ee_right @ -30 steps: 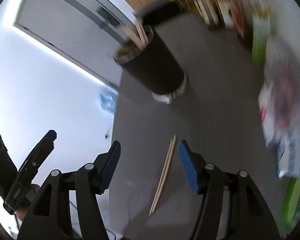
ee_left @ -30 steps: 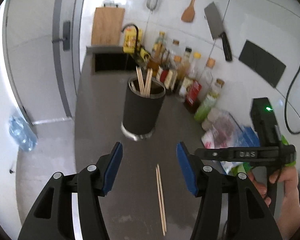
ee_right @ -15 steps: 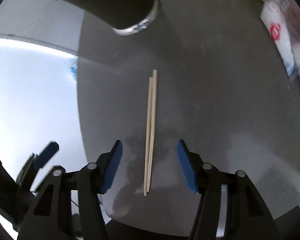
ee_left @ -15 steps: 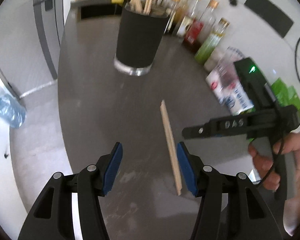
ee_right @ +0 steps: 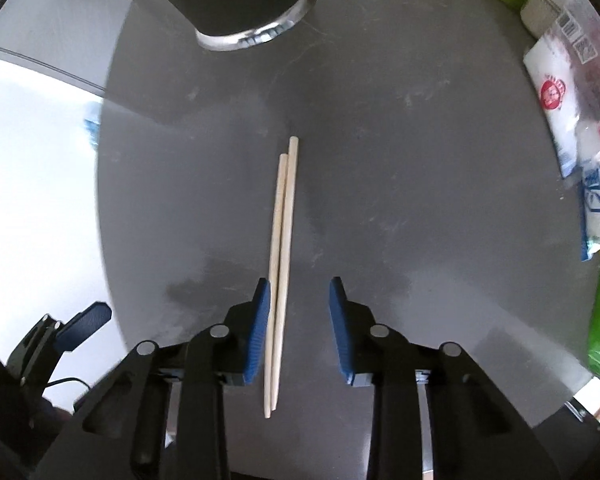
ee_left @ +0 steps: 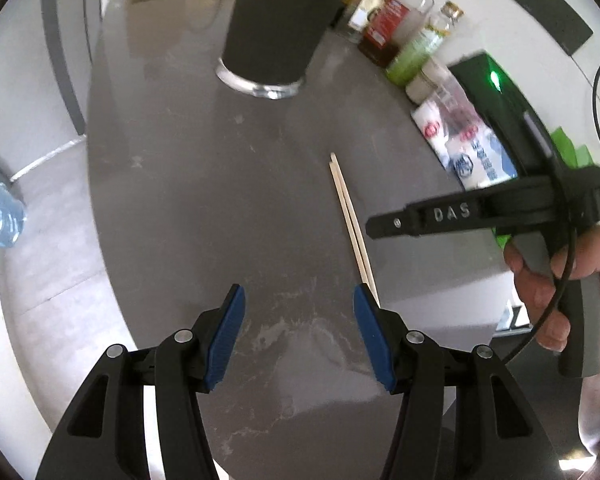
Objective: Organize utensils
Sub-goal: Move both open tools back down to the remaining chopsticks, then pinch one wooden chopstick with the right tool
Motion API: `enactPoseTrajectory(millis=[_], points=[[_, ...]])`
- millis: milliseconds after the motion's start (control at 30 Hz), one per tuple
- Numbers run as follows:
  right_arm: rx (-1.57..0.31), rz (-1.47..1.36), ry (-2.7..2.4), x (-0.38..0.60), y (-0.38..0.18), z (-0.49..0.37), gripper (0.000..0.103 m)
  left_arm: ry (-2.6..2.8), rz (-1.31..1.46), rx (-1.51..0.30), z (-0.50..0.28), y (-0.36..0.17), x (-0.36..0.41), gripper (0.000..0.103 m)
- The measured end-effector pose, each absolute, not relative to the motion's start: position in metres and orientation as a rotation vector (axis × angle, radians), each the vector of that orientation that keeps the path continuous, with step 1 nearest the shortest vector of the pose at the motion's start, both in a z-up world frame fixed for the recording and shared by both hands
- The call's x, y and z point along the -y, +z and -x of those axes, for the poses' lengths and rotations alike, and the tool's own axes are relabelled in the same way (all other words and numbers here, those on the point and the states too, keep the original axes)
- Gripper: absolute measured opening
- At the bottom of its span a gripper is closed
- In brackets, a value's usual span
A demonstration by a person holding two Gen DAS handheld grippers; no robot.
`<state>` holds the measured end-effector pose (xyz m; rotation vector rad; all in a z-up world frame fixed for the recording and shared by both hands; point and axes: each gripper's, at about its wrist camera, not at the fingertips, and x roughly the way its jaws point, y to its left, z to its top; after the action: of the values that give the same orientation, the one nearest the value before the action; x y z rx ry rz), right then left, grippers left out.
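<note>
Now the right gripper (ee_right: 298, 312) has come down over the pair of chopsticks (ee_right: 282, 240) on the grey bench (ee_right: 420, 160), and its blue fingers (ee_right: 256, 328) have just been closing around them. A second ago the two sticks lay ahead of widely parted fingers; now their near part lies between the fingers, close against the left one, while a clear gap remains to the right one, so the grasp is not yet made. The left gripper (ee_left: 298, 332) has also sunk toward the bench, its fingers released at the same width as before, with nothing between them (the chopsticks lie just outside its right finger). The black holder (ee_left: 276, 28) stands ahead of both grippers. I judge that the pickup is almost complete, and the lift toward the holder should come after it.
</note>
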<state>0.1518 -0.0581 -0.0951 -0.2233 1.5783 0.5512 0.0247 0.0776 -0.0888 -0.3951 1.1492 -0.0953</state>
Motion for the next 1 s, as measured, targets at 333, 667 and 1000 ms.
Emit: enactPoseTrajectory(millis=[333,667,1000], points=[[-1.593,0.248,0.458,0.050,-0.106,-0.161,0.015,-0.174,0.408,-1.196,-0.025,-0.112,-0.078,0.055],[-1.587,0.345,0.403,0.025,-0.113,-0.158,0.015,-0.222,0.405,-1.185,-0.028,-0.112,-0.079,0.055],[-1.594,0.406,0.354,-0.007,-0.123,-0.153,0.006,-0.221,0.423,-1.212,-0.035,-0.118,-0.079,0.055]])
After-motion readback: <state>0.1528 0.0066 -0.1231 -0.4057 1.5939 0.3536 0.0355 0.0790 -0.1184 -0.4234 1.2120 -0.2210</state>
